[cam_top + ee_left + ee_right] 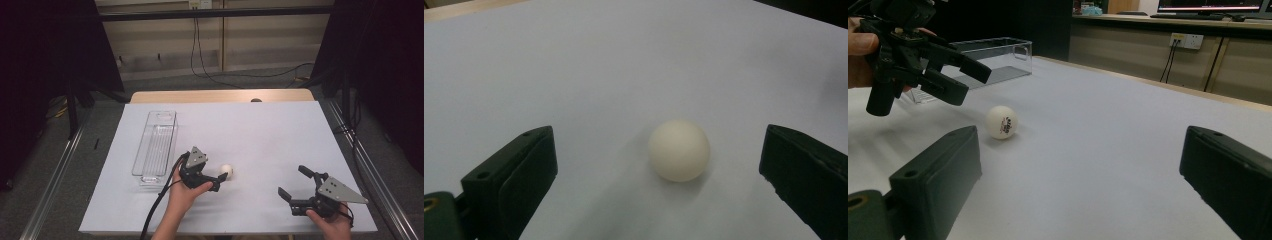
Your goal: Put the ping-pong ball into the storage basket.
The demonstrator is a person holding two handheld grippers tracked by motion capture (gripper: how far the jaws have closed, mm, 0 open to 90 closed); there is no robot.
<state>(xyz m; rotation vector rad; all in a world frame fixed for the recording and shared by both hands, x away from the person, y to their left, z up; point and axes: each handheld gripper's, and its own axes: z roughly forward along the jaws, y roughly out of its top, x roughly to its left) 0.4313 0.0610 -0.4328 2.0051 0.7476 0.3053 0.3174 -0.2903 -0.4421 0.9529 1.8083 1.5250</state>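
A small cream-white ball (226,171) lies on the white sheet (260,130) that covers the table. In the left gripper view the ball (679,150) rests between the two black jaws, which stand wide apart and touch nothing. My left gripper (222,176) is open, held low just left of the ball. Near the table's front right, my right gripper (291,180) is also open with nothing in it. The right gripper view looks across the sheet at the ball (1001,122), which carries a small print, and at the left gripper (974,84) just above it.
A clear plastic bin (156,145), long and narrow, stands on the left part of the sheet, seen also as the bin (993,42) behind the left gripper. A bare wooden table edge (220,96) runs along the far side. Black cables trail on the floor beyond.
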